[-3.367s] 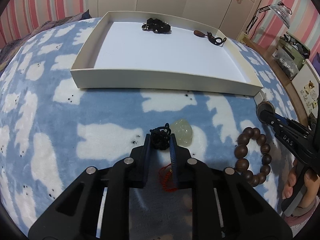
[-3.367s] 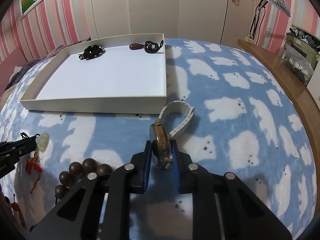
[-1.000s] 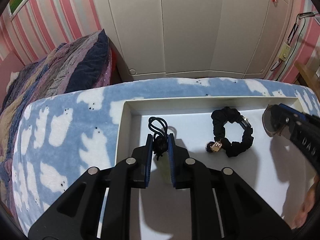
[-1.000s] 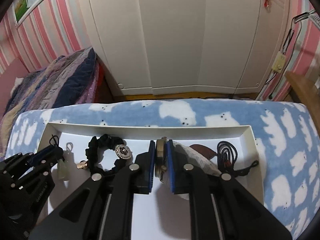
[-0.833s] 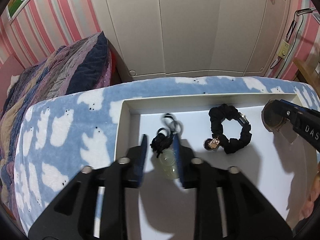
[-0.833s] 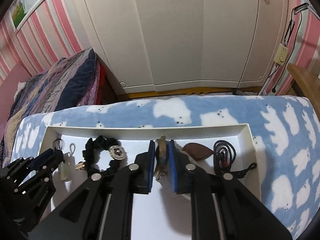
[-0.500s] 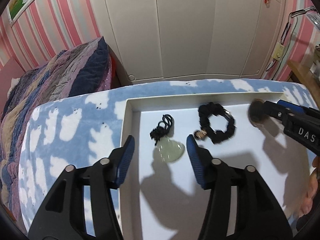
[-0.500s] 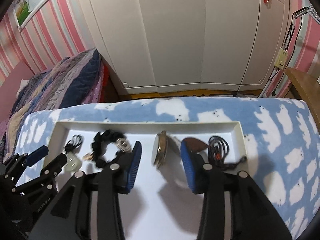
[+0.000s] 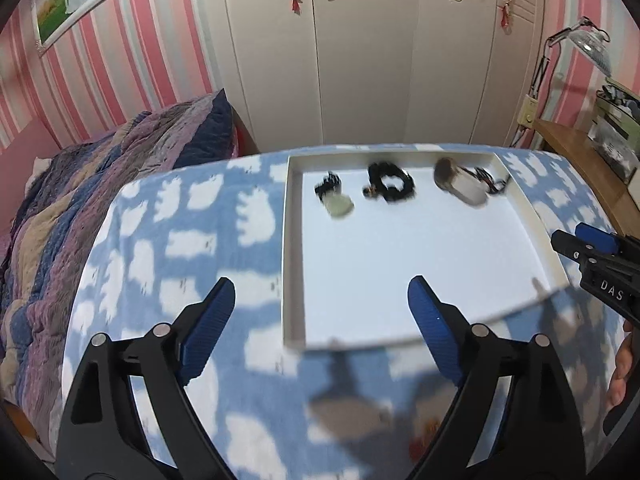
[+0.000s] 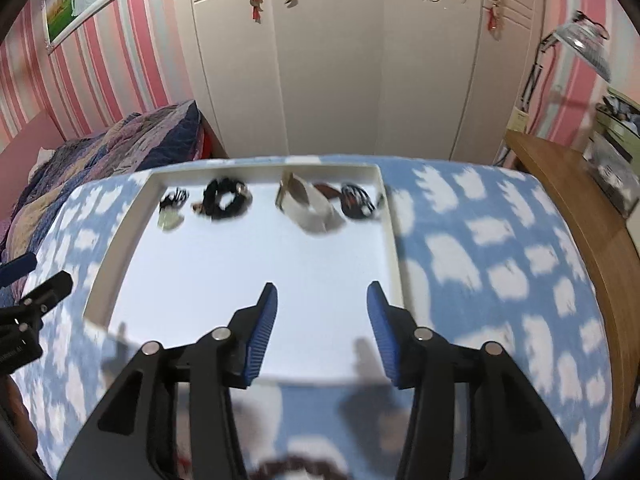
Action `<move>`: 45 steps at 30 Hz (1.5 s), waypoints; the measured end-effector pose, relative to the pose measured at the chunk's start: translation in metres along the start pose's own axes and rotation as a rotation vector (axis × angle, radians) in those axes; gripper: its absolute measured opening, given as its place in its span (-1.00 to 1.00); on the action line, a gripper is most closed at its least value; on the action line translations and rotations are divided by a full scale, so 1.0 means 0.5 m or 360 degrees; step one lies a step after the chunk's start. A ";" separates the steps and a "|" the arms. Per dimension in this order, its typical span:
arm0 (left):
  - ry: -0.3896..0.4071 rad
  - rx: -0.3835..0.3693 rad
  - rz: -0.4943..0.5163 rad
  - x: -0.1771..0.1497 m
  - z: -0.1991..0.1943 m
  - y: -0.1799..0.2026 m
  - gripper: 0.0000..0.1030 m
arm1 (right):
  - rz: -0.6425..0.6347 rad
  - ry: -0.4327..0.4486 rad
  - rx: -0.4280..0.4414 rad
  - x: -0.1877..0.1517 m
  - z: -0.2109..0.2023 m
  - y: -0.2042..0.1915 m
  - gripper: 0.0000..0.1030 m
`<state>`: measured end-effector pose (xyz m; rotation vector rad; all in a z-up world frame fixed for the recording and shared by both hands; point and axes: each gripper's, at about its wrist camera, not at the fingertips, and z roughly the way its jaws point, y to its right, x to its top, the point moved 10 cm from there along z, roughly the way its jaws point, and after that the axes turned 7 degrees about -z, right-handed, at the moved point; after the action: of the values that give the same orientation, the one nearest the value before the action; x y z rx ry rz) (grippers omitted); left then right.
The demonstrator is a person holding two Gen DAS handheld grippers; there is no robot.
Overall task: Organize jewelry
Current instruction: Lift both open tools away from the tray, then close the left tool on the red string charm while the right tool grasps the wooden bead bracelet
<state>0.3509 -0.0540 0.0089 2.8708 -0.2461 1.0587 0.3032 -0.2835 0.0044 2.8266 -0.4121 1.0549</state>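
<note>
A white tray (image 9: 294, 240) (image 10: 390, 240) lies on the blue cloud-pattern blanket. Along its far edge lie a pale green jade pendant on black cord (image 9: 339, 205) (image 10: 170, 220), a black scrunchie (image 9: 390, 187) (image 10: 226, 200), a watch with a white strap (image 9: 460, 184) (image 10: 308, 204) and a dark pendant on cord (image 10: 358, 198). My left gripper (image 9: 320, 304) is open and empty above the tray's near left corner. My right gripper (image 10: 322, 304) is open and empty above the tray's near right part. The wooden bead bracelet (image 10: 292, 466) shows blurred at the bottom edge of the right wrist view.
A striped quilt (image 9: 72, 200) lies left of the blanket. White wardrobe doors (image 10: 340, 60) stand behind. A wooden desk (image 10: 580, 200) with a lamp and boxes runs along the right. A red cord (image 9: 430, 436) shows blurred near the bottom of the left wrist view.
Both grippers opened, released the jade pendant and the watch at the tray's far edge, then pulled back and up, away from the tray.
</note>
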 end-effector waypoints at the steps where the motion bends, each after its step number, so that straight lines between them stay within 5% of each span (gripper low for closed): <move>1: -0.0006 -0.0017 0.0004 -0.019 -0.013 0.009 0.71 | 0.0000 0.0000 -0.0010 -0.020 -0.009 0.003 -0.01; 13: -0.0171 -0.0148 -0.0074 -0.199 -0.031 0.013 0.73 | 0.0033 -0.0063 0.0005 -0.196 -0.059 0.016 0.09; 24: -0.0286 -0.0140 -0.0063 -0.265 0.039 0.072 0.73 | 0.0019 -0.0180 -0.0048 -0.291 -0.014 0.007 0.09; 35: -0.0349 -0.0116 -0.0021 -0.301 0.081 0.087 0.42 | 0.0010 -0.0187 -0.0073 -0.307 -0.002 0.018 0.09; 45: -0.0284 -0.0082 0.0063 -0.311 0.076 0.103 0.23 | 0.0007 -0.0176 -0.0064 -0.310 0.006 0.012 0.04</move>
<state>0.2497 -0.0900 -0.1203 2.9265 -0.3371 0.7892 0.1912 -0.2562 -0.0995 2.8580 -0.4446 0.8832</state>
